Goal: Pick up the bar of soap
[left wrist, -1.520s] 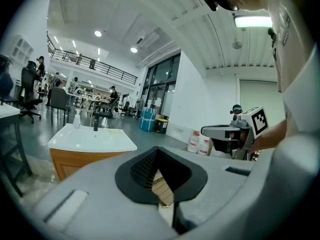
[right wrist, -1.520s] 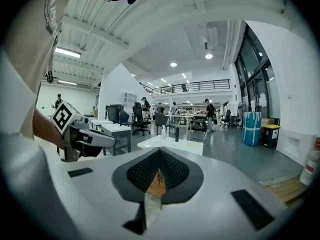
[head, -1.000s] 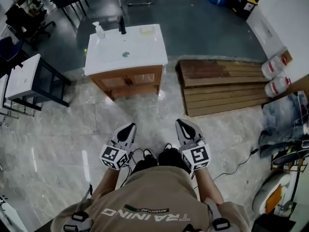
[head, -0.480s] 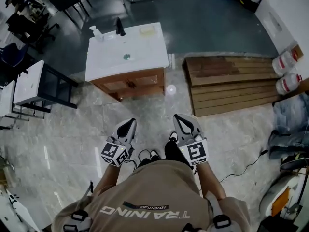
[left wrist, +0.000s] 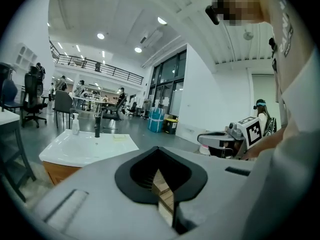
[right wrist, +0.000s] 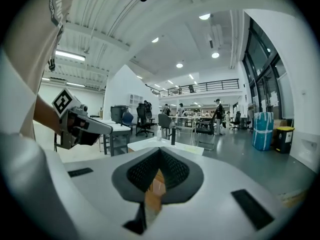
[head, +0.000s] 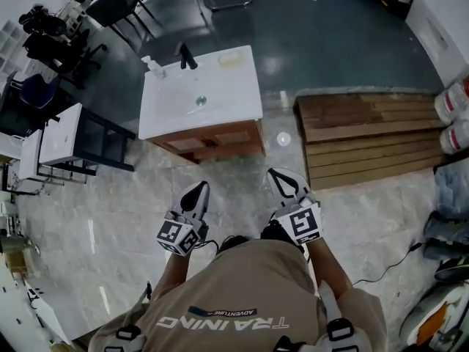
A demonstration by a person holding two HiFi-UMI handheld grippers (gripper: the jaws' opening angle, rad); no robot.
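The bar of soap [head: 230, 59] is a pale yellow block at the back right of a white sink top [head: 220, 101] on a wooden cabinet. It also shows in the left gripper view as the soap [left wrist: 120, 137] far ahead on the sink. A black faucet [head: 187, 56] and a clear soap dispenser [head: 154, 67] stand at the sink's back edge. Both grippers hang in front of the person's waist, well short of the cabinet. My left gripper [head: 197, 190] [left wrist: 159, 150] is shut with nothing in it. My right gripper [head: 281, 177] [right wrist: 160, 152] is also shut and empty.
A wooden pallet [head: 374, 134] lies on the floor right of the cabinet, with white jugs [head: 454, 105] beyond it. A white-topped table with a black frame [head: 69, 138] stands to the left, office chairs [head: 55, 46] behind it. A cable [head: 388, 266] runs across the marble floor.
The person has stepped toward the sink cabinet, which now sits lower and nearer in the head view. Both grippers stay shut in front of the body.
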